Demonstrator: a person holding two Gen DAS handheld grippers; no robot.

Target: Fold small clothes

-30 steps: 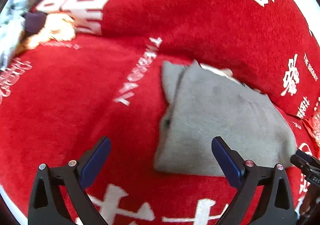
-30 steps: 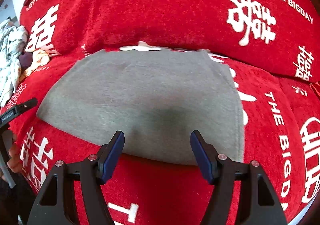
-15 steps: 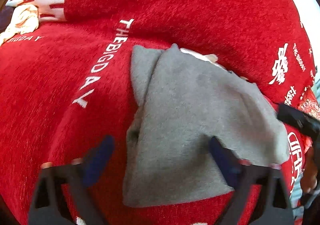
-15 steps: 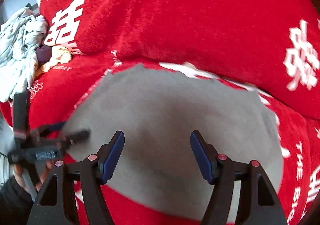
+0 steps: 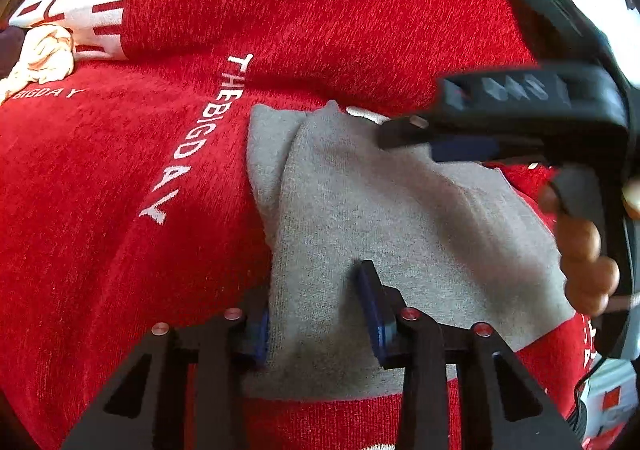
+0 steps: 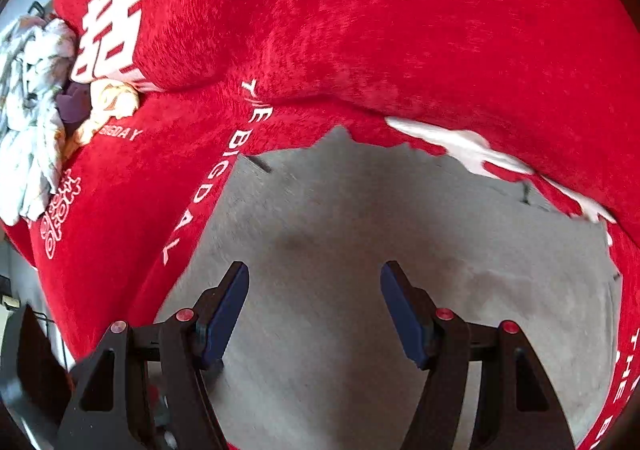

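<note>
Grey and soft, the small folded fleece garment (image 5: 400,218) lay flat on the red plush cover printed with white characters (image 5: 120,190), at the foot of the cover's raised back cushion. In the left wrist view its long axis ran from the near edge, at the left tool (image 5: 316,314), away and to the right, where the right tool (image 5: 412,134) hung over the far end. The left tool was therefore the nearer one to the near-left corner, and its fingers had narrowed around that corner: one blue pad (image 5: 372,310) sat on top of the cloth, the other lay at the cloth's left edge. A band of fabric lay between them, so it looked to be closing on the grey garment, though I cannot tell whether the pinch was complete.

The right tool (image 6: 314,306) was held low over the middle of the garment (image 6: 360,230), fingers spread wide and holding nothing, pointing toward the back cushion. The coming move probably turned on the left corner being lifted across the long axis.

Off to the left lay a loose pile of pale crumpled clothes (image 6: 32,110).
</note>
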